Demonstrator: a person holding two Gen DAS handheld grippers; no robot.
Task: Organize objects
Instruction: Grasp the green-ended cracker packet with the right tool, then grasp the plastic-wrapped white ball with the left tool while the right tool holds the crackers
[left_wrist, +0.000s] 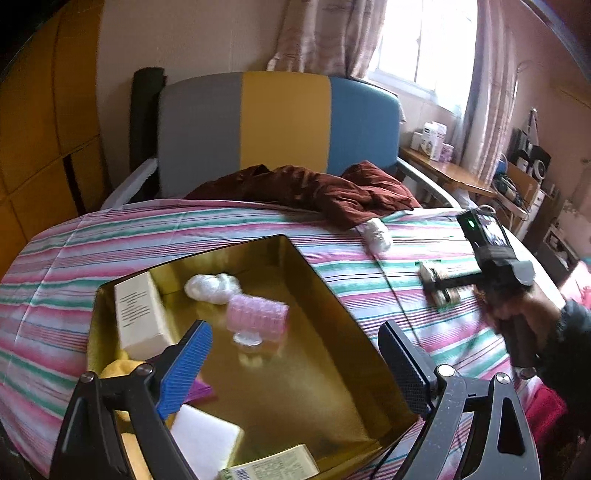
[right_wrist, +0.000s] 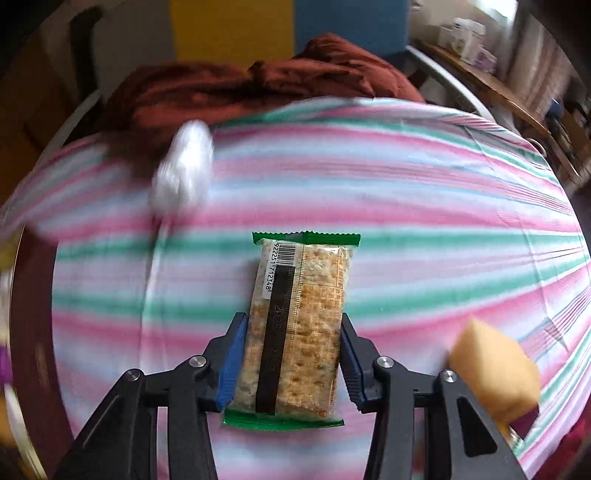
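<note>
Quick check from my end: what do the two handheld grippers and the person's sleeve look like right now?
Both grippers are black linkage frames with silver pivot bolts. The left gripper has one blue ribbed pad and one black textured pad; the right gripper shows blue pads on both fingers. From the left wrist view, the right unit carries a black module with a green light, and the hand holding it wears a dark sleeve.

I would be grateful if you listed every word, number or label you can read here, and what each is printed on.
"9222517123481", roughly, running beside the barcode on the cracker packet between the right gripper pads.
"20..." on the packet's dark strip; the rest is unreadable.
Print on the cream box and the green-edged packet in the gold tray: too small to read.
</note>
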